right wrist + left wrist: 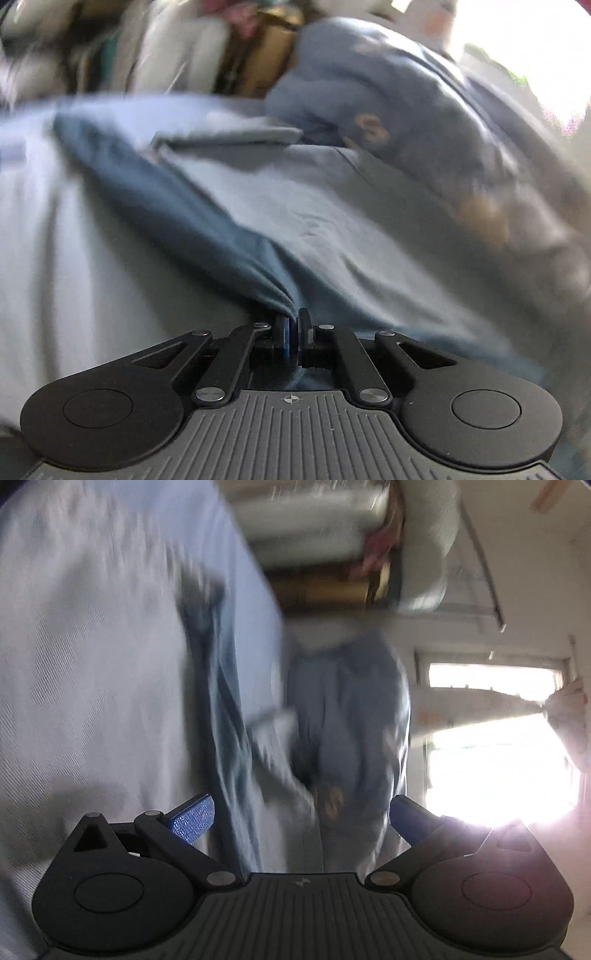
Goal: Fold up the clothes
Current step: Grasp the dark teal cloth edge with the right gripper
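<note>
The right tongs [291, 326] are pinched together on a fold of a blue garment [177, 199], which stretches away from them to the left over pale cloth [55, 258]. Beyond lies a heap of blue-grey clothing [388, 103], motion-blurred. The left tongs [301, 814] stand wide apart, gripping nothing; a dark blue strip, possibly the same garment, hangs ahead of them beside pale fabric [92, 664].

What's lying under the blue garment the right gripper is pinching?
The right gripper is shut on a fold of the blue garment. Under it lies a pale grey-white sheet; what is beneath the sheet is covered.
</note>
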Demonstrator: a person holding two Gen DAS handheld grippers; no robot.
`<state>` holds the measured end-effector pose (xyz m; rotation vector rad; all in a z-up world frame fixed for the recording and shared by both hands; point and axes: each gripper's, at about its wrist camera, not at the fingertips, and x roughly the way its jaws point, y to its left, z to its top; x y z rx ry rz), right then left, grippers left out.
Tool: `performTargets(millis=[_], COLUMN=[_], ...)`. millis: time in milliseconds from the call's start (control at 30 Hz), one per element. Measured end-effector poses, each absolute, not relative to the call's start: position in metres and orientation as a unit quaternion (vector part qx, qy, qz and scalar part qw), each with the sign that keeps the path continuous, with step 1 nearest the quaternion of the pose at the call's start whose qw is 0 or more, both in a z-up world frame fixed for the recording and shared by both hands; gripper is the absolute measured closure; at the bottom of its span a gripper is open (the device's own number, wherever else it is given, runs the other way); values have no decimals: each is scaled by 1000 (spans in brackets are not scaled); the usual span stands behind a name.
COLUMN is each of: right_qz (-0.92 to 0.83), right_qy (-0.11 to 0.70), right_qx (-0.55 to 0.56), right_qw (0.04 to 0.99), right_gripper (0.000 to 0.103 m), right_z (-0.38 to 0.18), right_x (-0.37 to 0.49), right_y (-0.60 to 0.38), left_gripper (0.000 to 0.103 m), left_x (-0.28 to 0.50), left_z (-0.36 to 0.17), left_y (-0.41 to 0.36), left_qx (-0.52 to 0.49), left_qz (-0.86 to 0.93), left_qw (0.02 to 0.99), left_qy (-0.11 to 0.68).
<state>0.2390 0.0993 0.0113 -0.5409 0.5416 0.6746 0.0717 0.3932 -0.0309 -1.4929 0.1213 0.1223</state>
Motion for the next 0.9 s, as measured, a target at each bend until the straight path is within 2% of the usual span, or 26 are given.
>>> performTargets(millis=[200,300,467,700,833,900], right_qz=[338,346,356,359,360,360], right_qy=[270,273,275,276,276,275], right_qx=[-213,-195,-178,-177,-179,-182], right_qw=[876,876,875,874,873,873], right_gripper=[98,98,98,98,98,98], right_z=[19,23,28,22,21,22], right_x=[247,251,254,257,258,258], right_y=[89,84,79,78,78,78], left_gripper=[0,0,0,0,0,11], left_x=[127,153,169,141,129,124], left_z=[-36,-42,-55,-52,-48,-45], left_y=[341,325,334,418,451,464], left_qx=[-665,-656,-672,-681,-673,-664], left_qz=[-21,-23,24,120,144,156], left_qw=[730,735,734,723,726,731], left_qy=[157,169,99,-8,-13,-7])
